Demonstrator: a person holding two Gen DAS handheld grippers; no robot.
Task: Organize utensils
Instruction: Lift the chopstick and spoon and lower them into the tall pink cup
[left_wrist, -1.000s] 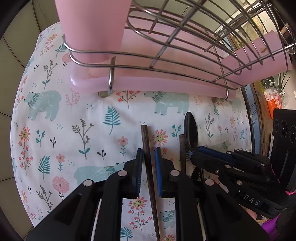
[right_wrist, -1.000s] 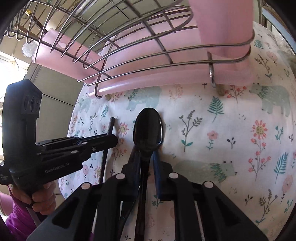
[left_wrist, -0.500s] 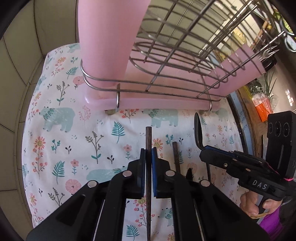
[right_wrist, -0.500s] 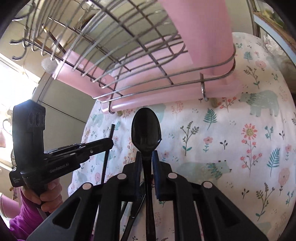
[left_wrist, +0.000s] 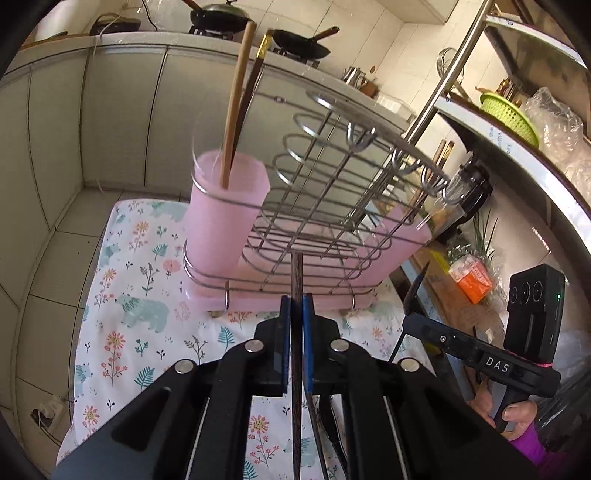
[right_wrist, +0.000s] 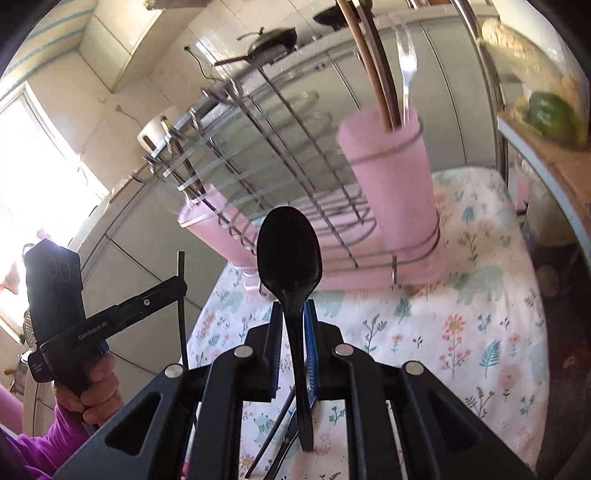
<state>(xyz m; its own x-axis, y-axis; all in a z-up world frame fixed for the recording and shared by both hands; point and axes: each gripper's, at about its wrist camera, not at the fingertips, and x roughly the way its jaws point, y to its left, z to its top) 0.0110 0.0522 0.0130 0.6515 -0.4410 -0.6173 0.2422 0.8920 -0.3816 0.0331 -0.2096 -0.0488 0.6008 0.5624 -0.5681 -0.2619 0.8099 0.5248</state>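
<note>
Left gripper (left_wrist: 295, 310) pinches a thin dark-brown chopstick (left_wrist: 296, 273), raised before the pink holder (left_wrist: 225, 214). Right gripper (right_wrist: 291, 317) clamps a glossy black spoon (right_wrist: 289, 254), bowl up, above the floral cloth (right_wrist: 461, 332).

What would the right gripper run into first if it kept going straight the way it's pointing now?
Probably the wire rack on its pink tray: the black spoon held by the right gripper points at it, though depth is unclear.
</note>
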